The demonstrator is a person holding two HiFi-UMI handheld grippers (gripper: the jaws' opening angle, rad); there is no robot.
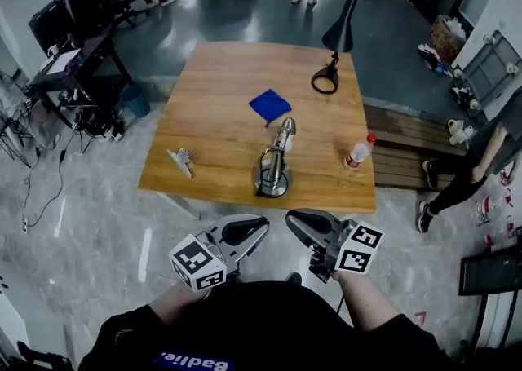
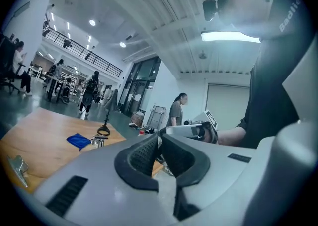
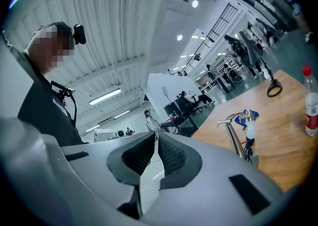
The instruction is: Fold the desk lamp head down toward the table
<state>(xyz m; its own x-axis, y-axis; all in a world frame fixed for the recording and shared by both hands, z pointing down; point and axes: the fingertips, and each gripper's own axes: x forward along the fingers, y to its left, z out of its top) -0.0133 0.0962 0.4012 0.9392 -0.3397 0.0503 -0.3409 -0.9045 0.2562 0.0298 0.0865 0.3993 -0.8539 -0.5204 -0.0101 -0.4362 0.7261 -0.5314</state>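
Both grippers are off the table with jaws together, and the lamp is out in front.

In the head view the left gripper [image 1: 263, 223] and right gripper [image 1: 289, 218] sit low in the frame, below the table [image 1: 220, 141]. Each has its tips pressed together, with nothing between them. The silver desk lamp [image 1: 275, 167] stands just above them in the frame, near the table's front edge, apart from both. The right gripper view shows this lamp from the side at the right, its arm leaning. The head view sees it only from above. That view also shows a black lamp [image 1: 340, 35] at the upper right.
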